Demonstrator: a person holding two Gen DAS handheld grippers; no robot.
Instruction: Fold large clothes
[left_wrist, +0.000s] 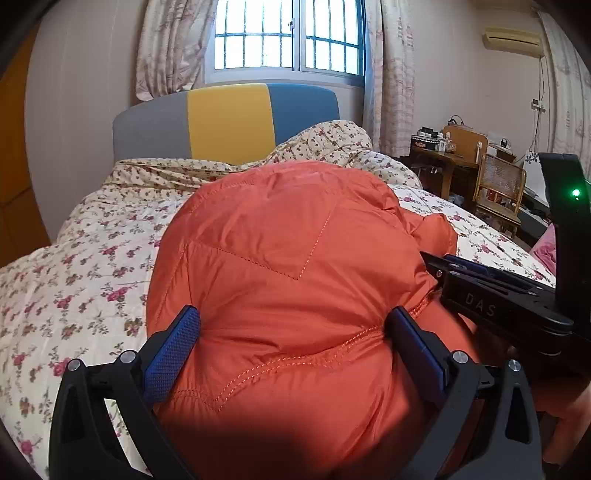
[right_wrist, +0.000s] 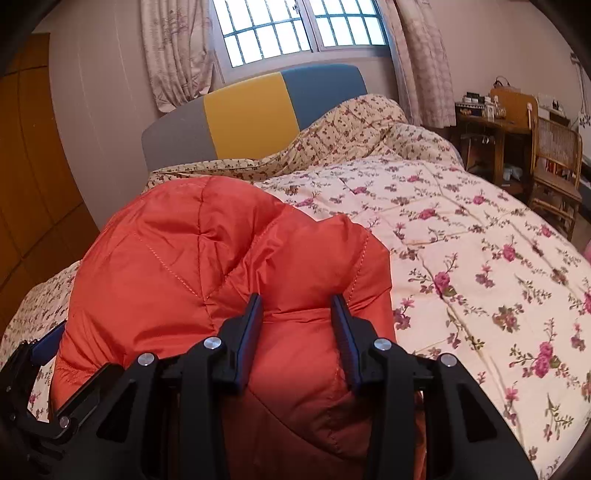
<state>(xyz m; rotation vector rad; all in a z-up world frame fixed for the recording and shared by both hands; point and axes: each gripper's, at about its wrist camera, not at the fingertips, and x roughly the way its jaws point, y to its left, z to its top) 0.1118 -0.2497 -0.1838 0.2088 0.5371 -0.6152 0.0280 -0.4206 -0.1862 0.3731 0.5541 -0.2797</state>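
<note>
An orange quilted puffer jacket (left_wrist: 280, 266) lies bunched on the floral bed quilt (left_wrist: 74, 258). My left gripper (left_wrist: 291, 325) has its jaws wide apart around a thick bulge of the jacket, blue pads touching both sides. My right gripper (right_wrist: 297, 306) has its jaws partly closed on a padded fold of the jacket (right_wrist: 207, 258). The right gripper also shows in the left wrist view (left_wrist: 480, 291), pressed into the jacket's right edge. The left gripper's blue pad shows at the left edge of the right wrist view (right_wrist: 44, 343).
The bed quilt (right_wrist: 461, 240) stretches to the right. A grey, yellow and blue headboard (left_wrist: 229, 118) and a bunched duvet (right_wrist: 369, 125) stand at the back. A wooden desk (right_wrist: 487, 129) and a wicker chair (right_wrist: 554, 162) stand at the right. A wooden wardrobe (right_wrist: 33, 177) is at the left.
</note>
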